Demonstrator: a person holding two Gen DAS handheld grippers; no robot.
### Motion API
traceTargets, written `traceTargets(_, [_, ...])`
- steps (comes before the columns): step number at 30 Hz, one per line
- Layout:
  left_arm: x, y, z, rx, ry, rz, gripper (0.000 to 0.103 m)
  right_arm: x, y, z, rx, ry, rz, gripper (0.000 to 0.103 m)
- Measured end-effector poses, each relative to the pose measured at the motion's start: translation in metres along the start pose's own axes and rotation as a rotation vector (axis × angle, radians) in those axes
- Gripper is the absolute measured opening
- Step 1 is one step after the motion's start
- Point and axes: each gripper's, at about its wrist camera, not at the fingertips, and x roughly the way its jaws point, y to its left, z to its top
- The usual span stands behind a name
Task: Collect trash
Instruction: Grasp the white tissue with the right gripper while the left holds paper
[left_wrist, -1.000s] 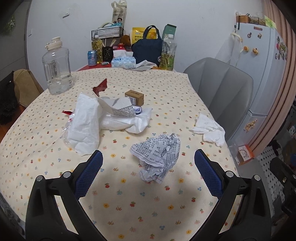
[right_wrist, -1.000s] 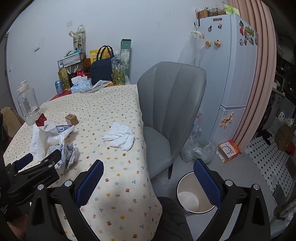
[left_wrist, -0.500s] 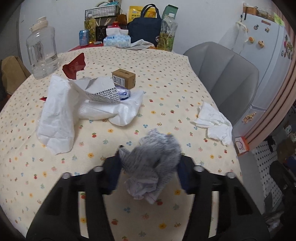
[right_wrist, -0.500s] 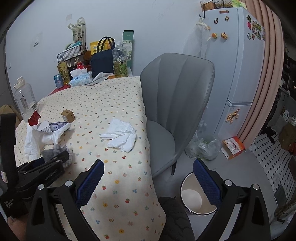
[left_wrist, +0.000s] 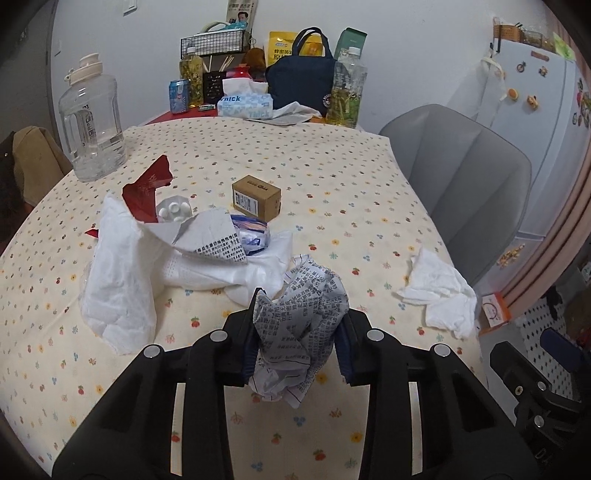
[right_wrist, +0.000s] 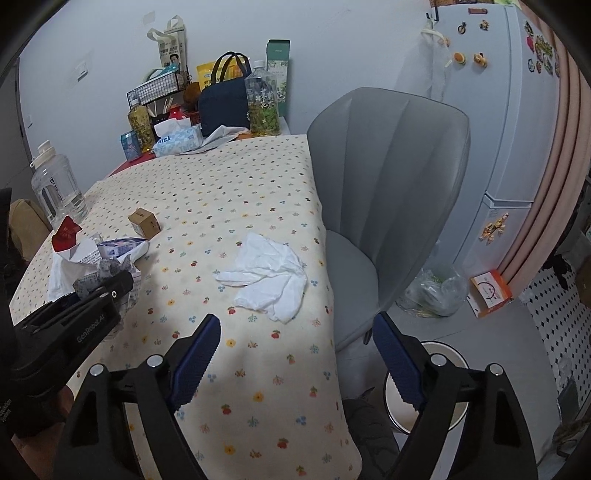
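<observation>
My left gripper (left_wrist: 297, 343) is shut on a crumpled printed paper ball (left_wrist: 301, 325) and holds it just above the flowered tablecloth (left_wrist: 332, 206). The ball also shows in the right wrist view (right_wrist: 105, 273), held by the left gripper (right_wrist: 110, 286). My right gripper (right_wrist: 295, 354) is open and empty over the table's near right edge. A crumpled white tissue (right_wrist: 269, 280) lies ahead of it; in the left wrist view the tissue (left_wrist: 439, 295) is at the right. A heap of white paper and wrappers (left_wrist: 155, 258) lies left of centre. A white trash bin (right_wrist: 424, 384) stands on the floor, partly hidden.
A small cardboard box (left_wrist: 256, 197) and a red packet (left_wrist: 147, 188) lie on the table. A water jug (left_wrist: 92, 118) stands at the left. Bottles, a tissue box (left_wrist: 245, 103) and a blue bag (left_wrist: 303, 77) line the back. A grey chair (right_wrist: 388, 195) and a fridge (right_wrist: 517, 110) are at the right.
My left gripper closed on the printed paper ball and lifted it off the cloth. My right gripper moved forward toward the white tissue and stayed open.
</observation>
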Motion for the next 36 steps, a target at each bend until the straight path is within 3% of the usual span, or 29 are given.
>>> traceTargets(24, [0.035, -0.009, 0.003, -0.008, 0.056, 0.095, 0.034, 0.077, 0.007, 0.01, -0.01, 0.12, 0.107, 0.055])
traceTargets(30, [0.034, -0.008, 0.002, -0.014, 0.052, 0.094, 0.034, 0.074, 0.006, 0.009, -0.014, 0.121, 0.114, 0.013])
traceTargets(32, [0.032, -0.008, 0.001, -0.018, 0.05, 0.087, 0.034, 0.07, 0.004, 0.009, -0.012, 0.126, 0.131, 0.008])
traceTargets(36, [0.026, -0.009, -0.001, -0.02, 0.052, 0.051, 0.034, 0.054, 0.006, 0.007, -0.025, 0.101, 0.146, 0.008])
